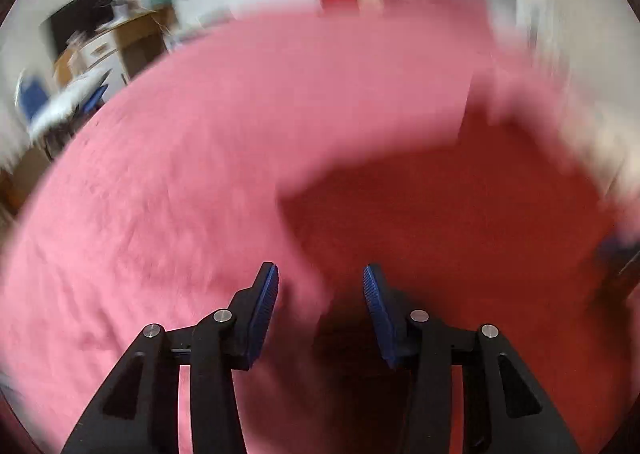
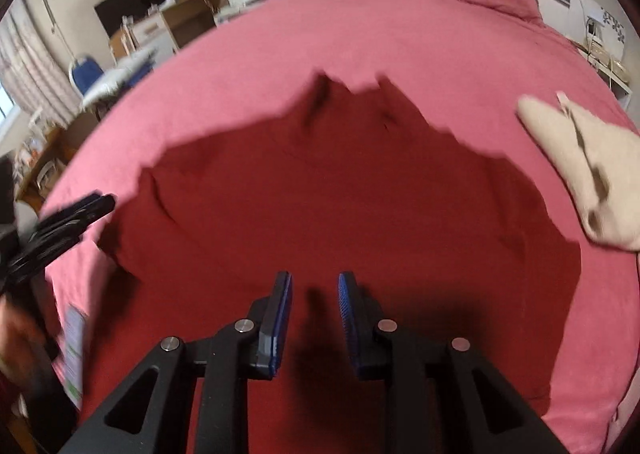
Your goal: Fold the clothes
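Dark red garment is lying spread on the pink bedsheet. Left gripper and right gripper are hovering with jaws apart, empty. Left view is blurring heavily; garment's near edge is cut off.

A pink bedsheet is spread ahead of the gripper. Beyond it to the left, a wooden desk, a dark screen and a blue chair are seen.

Left gripper and right gripper, jaws apart, empty.
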A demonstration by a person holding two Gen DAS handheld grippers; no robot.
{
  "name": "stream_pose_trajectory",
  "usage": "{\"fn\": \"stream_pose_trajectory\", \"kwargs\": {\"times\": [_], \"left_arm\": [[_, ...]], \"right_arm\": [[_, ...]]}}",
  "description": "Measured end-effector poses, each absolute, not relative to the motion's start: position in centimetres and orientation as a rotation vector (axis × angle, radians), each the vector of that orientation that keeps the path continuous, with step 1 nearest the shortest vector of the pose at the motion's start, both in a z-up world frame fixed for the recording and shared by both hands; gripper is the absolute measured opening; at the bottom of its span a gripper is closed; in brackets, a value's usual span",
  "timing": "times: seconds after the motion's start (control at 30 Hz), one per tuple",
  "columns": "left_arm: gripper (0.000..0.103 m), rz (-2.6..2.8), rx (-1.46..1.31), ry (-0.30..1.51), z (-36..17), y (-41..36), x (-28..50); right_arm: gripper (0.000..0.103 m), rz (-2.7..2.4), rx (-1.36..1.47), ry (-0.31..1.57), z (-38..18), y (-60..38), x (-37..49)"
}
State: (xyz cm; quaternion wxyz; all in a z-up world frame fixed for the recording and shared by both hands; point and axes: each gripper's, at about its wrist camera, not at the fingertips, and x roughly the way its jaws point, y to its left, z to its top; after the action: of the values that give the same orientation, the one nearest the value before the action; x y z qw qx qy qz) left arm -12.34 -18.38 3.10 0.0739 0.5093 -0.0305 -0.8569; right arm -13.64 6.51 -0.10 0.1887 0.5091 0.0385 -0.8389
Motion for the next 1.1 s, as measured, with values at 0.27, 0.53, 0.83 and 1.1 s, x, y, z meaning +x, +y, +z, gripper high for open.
{"fn": "stream_pose_trajectory", "kwargs": {"times": [0.27, 0.53, 0.83, 1.1], "left_arm": [[0.066, -2.42, 1.323, 0.112, 6.5, -24.1, -8.0], [0.066, -2.676, 1.128, -0.048, 8.0, -16.8, -12.9], [0.098, -2.615, 1.33, -0.208, 1.9, -17.4, -17.6], [0.098, -2.793, 1.299, 0.054, 6.4, -17.9, -23.3]], "right_arm": [[0.024, -2.493, 1.346, -0.183, 0.0, 14.6, -12.6], [0.024, -2.558, 1.301, -0.33, 0.7, 17.5, -12.7], [0.005, -2.478, 1.353, -0.298, -4.3, 16.7, -16.0], [0.027, -2.445, 1.153, -0.456, 1.0, 19.0, -17.2]]}}
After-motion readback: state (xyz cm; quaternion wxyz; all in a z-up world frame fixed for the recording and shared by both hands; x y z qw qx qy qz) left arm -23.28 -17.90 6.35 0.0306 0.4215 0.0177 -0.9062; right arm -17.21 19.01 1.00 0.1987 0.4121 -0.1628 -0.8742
